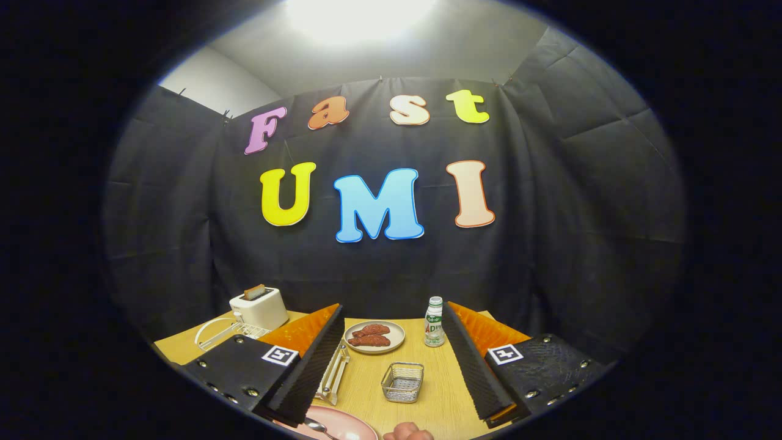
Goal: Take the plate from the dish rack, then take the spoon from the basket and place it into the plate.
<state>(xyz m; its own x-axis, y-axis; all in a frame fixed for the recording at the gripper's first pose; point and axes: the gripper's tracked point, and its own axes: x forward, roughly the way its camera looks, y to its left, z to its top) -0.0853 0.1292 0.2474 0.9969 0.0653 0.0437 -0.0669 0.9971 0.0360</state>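
A pink plate lies flat on the wooden table, below and close behind my left finger. A metal spoon rests in it, its bowl near the plate's left side. The small wire basket stands empty on the table between my two fingers. My gripper is open, fingers spread wide above the table with nothing between them. The white dish rack sits to the left beyond my left finger, and another piece of it shows beside that finger.
A white toaster with a slice of bread stands behind the rack. A beige plate with pieces of meat and a small bottle stand at the table's far side. A person's hand rests by the pink plate.
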